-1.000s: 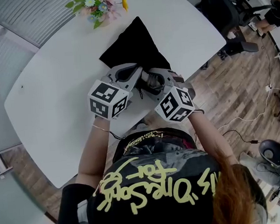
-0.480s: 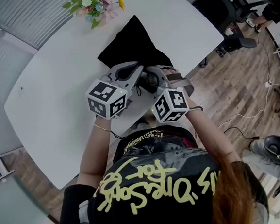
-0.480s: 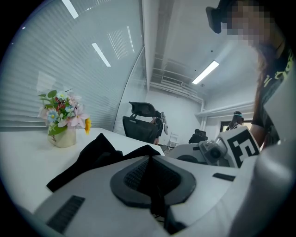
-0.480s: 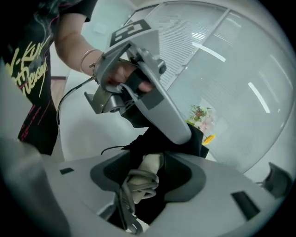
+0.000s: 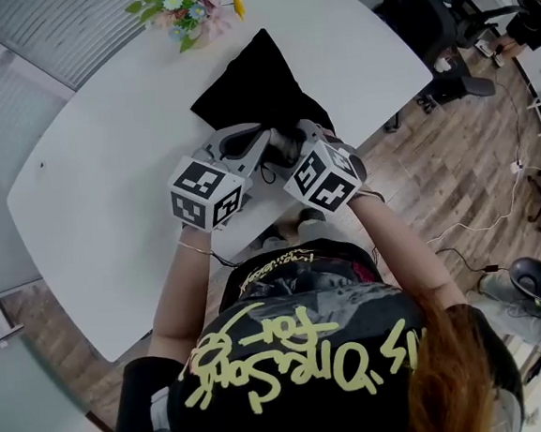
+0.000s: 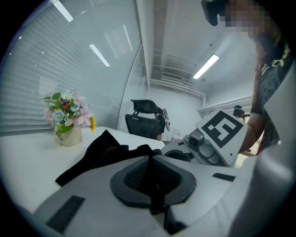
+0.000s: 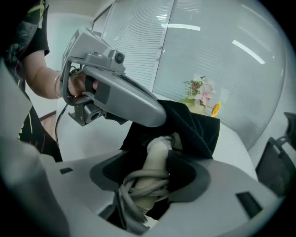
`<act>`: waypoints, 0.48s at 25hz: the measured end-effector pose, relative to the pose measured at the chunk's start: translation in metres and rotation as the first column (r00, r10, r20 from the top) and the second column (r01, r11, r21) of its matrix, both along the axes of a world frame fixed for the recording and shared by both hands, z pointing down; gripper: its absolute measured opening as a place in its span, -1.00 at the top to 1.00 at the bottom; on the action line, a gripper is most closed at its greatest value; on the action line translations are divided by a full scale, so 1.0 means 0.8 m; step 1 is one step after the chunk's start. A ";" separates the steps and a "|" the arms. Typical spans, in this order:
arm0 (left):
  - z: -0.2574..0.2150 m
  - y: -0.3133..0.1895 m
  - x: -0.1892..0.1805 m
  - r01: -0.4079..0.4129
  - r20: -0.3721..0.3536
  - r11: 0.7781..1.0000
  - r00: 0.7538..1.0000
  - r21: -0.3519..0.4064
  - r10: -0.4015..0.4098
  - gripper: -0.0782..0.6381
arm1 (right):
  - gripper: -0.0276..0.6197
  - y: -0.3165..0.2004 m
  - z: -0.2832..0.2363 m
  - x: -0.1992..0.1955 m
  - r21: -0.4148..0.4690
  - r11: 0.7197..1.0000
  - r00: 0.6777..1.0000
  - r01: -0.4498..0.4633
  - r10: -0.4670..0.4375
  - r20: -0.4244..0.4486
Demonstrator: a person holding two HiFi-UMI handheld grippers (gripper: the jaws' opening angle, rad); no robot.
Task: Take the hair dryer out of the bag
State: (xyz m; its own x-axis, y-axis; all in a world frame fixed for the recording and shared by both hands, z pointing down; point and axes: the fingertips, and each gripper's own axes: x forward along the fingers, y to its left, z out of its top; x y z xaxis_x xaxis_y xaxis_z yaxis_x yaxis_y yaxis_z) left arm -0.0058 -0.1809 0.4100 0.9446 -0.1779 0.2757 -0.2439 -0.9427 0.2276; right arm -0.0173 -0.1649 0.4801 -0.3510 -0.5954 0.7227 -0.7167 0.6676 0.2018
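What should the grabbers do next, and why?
Probably draw the right gripper back toward her. Its jaws, which just opened slightly wider, hold the cord-wrapped handle of the hair dryer, which is partly inside the black bag. The left gripper pinches the bag's edge.

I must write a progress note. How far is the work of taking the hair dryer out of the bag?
Done: the left gripper pinches the edge of the bag. In hand: the right gripper, jaws just opened slightly, clasps the cord-wrapped hair dryer handle at the bag mouth. Left: pulling it fully out; its head is hidden inside.
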 end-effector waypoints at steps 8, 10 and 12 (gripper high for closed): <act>0.001 0.007 -0.004 0.010 -0.024 1.000 1.000 -0.009 -0.010 0.76 | 0.15 -0.002 0.002 -0.001 0.003 1.000 1.000 -0.005 0.005 -0.014; 0.000 0.007 -0.006 0.022 -0.028 1.000 0.999 -0.006 -0.022 0.75 | 0.15 -0.002 0.001 0.000 -0.008 1.000 1.000 -0.003 0.003 -0.029; 0.000 0.004 -0.009 0.037 -0.028 0.999 0.999 -0.005 -0.037 0.75 | 0.15 0.000 0.002 0.003 -0.020 1.000 0.996 0.003 -0.005 -0.089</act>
State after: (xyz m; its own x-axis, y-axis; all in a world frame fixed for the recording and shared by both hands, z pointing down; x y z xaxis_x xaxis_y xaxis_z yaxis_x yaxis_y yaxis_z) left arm -0.0128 -0.1773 0.4098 0.9448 -0.2116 0.2500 -0.2720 -0.9322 0.2388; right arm -0.0149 -0.1647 0.4817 -0.2870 -0.5795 0.7627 -0.6940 0.6746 0.2515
